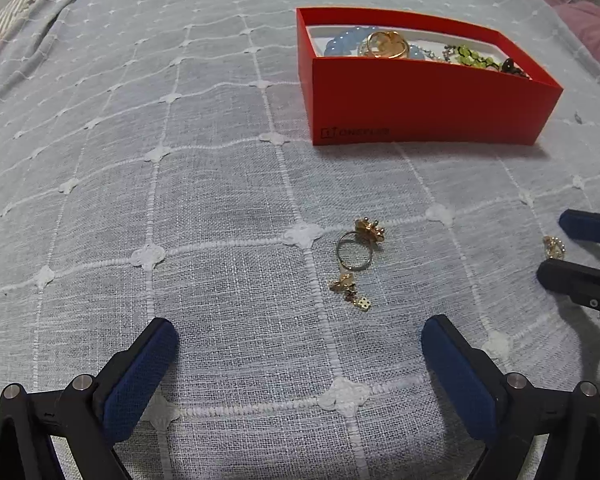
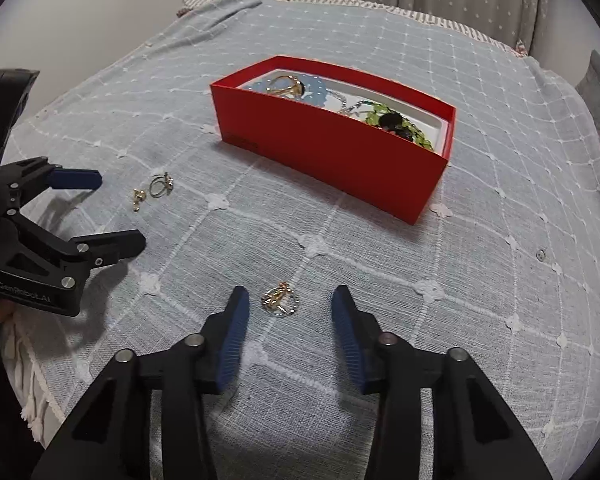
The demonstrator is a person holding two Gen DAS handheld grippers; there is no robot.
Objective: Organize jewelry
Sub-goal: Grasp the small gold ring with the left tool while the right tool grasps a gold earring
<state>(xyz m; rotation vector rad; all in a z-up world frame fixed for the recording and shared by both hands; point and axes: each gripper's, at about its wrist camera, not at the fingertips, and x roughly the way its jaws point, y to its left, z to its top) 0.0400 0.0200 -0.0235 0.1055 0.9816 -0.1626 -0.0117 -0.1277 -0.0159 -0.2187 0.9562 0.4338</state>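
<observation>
Bed (image 2: pixel 500 240): wide bare cloth, open room | red box (image 2: pixel 332 148) at 12 o'clock, jewelry inside | left gripper (image 1: pixel 300 340) wide open, empty, ring (image 1: pixel 354 254) at its 12 o'clock | right gripper (image 2: pixel 286 308) part open, straddling earring (image 2: pixel 280 302), pads apart; judged: close low, lift clear of box wall.

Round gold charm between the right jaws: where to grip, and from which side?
Take the charm across its outer rim, coming from above. It lies flat on the bedspread, so only the edges give the right gripper purchase; its jaws stand on either side, not touching.
</observation>
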